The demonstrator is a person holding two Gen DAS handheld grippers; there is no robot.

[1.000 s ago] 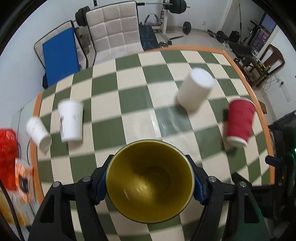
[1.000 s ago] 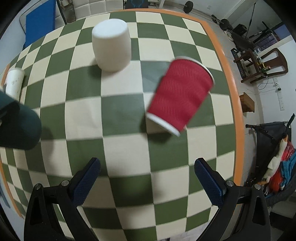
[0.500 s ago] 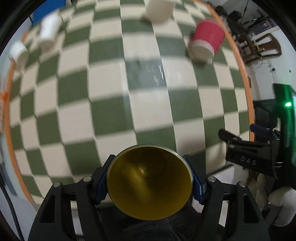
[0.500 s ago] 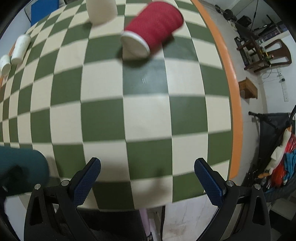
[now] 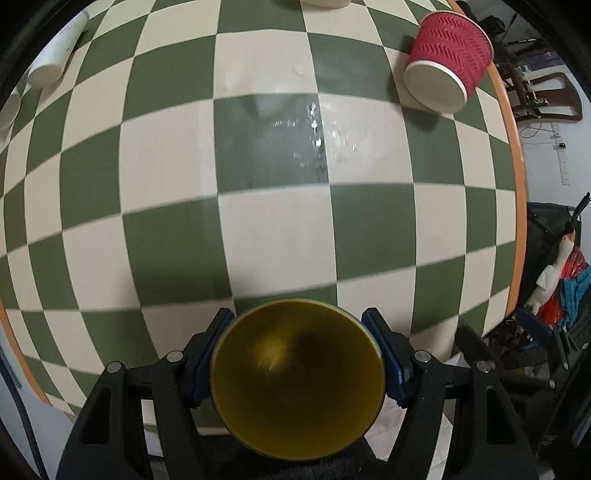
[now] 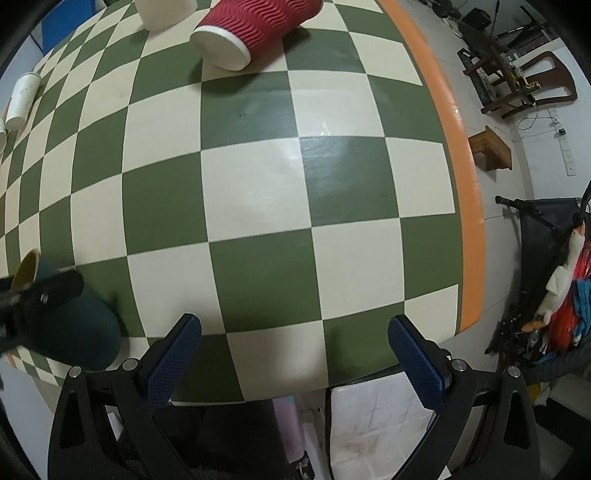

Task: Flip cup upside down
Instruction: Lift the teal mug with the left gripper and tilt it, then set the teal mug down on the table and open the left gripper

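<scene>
Home room doubling as gym/storage: green-and-cream checkered table with orange rim, tiled floor, wooden chair and small stool, wall sockets, dark gym gear at far corner, pile of colourful clothes.

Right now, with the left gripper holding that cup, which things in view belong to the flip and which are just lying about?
Part of the job:
- dark teal cup, yellow inside, clamped in the left gripper
- checkered table, where it lands

Lying about:
- red ribbed cup, rim down
- cream cup behind it
- white paper cup at far left
- right gripper, open, holding nothing
</scene>
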